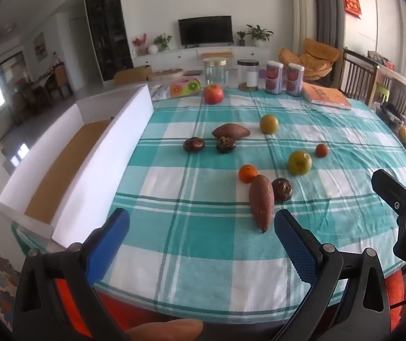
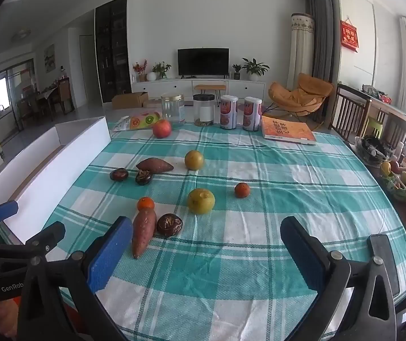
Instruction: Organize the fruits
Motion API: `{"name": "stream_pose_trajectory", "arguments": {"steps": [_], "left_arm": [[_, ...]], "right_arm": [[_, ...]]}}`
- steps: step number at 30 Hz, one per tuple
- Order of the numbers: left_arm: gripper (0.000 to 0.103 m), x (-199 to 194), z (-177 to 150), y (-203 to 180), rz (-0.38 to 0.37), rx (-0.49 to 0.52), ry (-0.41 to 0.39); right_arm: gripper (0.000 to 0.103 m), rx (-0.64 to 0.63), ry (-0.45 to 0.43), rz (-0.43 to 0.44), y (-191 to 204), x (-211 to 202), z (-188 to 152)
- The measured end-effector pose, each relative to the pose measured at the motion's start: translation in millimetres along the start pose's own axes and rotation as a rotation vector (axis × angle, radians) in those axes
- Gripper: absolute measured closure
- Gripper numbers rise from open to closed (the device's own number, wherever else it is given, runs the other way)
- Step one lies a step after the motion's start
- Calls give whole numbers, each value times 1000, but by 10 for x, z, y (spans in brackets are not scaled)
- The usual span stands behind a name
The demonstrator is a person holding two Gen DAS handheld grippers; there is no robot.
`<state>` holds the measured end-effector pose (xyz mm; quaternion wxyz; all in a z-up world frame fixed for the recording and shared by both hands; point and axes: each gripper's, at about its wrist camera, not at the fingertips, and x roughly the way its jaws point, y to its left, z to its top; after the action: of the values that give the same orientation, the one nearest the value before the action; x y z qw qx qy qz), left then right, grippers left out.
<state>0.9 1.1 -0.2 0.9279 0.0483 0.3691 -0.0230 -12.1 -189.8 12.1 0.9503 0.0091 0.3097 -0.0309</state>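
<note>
Plainly, the fruits lie scattered across the checked cloth of the worktop (image 2: 259, 270), none of them in the white box (image 1: 103, 147) that stands along its left edge. Nearest the front edge a long sweet potato (image 2: 143, 231) lies with a small orange (image 2: 145, 203) touching its far end and a dark wrinkled fruit (image 2: 169, 225) just beside it on the right. Toward the middle sit a yellow-green pear (image 2: 200, 201) and, apart to its right, a dull orange fruit (image 2: 242, 190). Farther back, a second sweet potato (image 2: 154, 165) lies next to two more dark fruits (image 2: 131, 175) (one of them split or wrinkled, hard to tell), with another yellow-green pear (image 2: 194, 159) to the right. A red apple (image 2: 161, 128) rests near the far edge, in front of two jars (image 2: 188, 110), two tins (image 2: 240, 113) and an orange book (image 2: 286, 129). The left gripper (image 1: 201, 241) and the right gripper (image 2: 206, 250) hang over the front edge, both with jaws spread wide and nothing between them.
</note>
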Motion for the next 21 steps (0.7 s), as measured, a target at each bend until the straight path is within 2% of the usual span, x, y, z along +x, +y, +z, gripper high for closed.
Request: {"name": "stream_pose_trajectory", "arguments": {"steps": [21], "left_arm": [[1,-37,-50,-63,-2,12,-3]], "right_arm": [[0,-20,-12,-11,65,-23,0]]}}
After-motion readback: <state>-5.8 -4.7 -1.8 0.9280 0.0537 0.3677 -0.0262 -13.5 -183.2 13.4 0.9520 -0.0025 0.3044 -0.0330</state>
